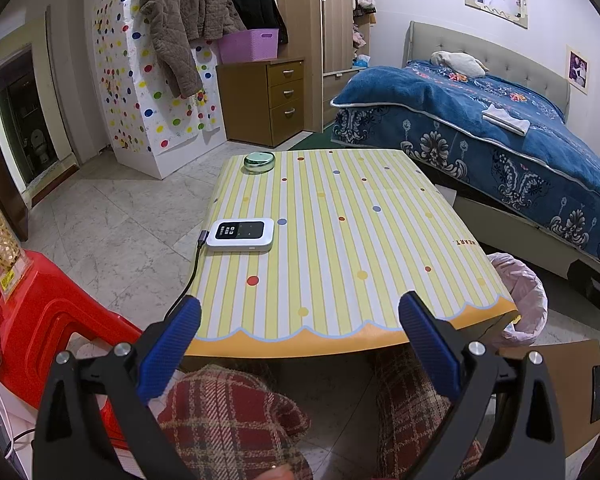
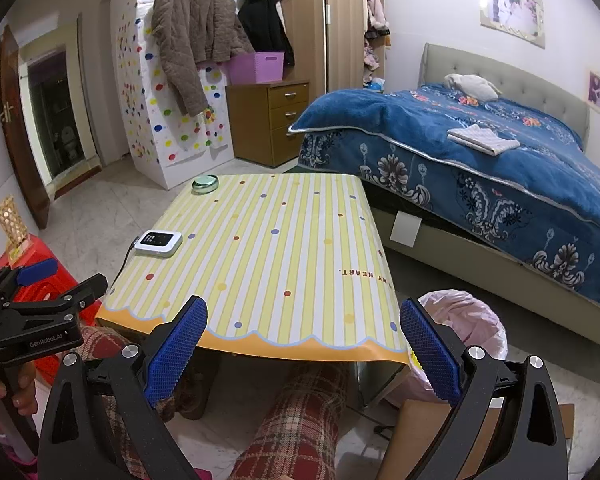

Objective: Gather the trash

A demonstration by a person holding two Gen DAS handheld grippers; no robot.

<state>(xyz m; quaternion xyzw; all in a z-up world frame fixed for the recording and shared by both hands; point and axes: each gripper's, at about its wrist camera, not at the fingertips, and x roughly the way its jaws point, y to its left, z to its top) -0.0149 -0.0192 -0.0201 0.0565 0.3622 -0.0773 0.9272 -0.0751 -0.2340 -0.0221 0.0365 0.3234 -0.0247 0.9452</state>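
Both tongs gape near pink-lined bin.

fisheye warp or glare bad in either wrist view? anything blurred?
Left wrist view: strong barrel distortion, the table edges bow and dark vignette fills the corners; the left gripper and the white device look sharp; no harsh glare. Right wrist view: same warp and vignette, the bed curves at the rim; even indoor light, soft shadow under the table, the right gripper in focus.

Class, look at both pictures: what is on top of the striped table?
On the striped table lie a white device with a cable and a round green tin. No trash shows there. The tin's contents are hidden.
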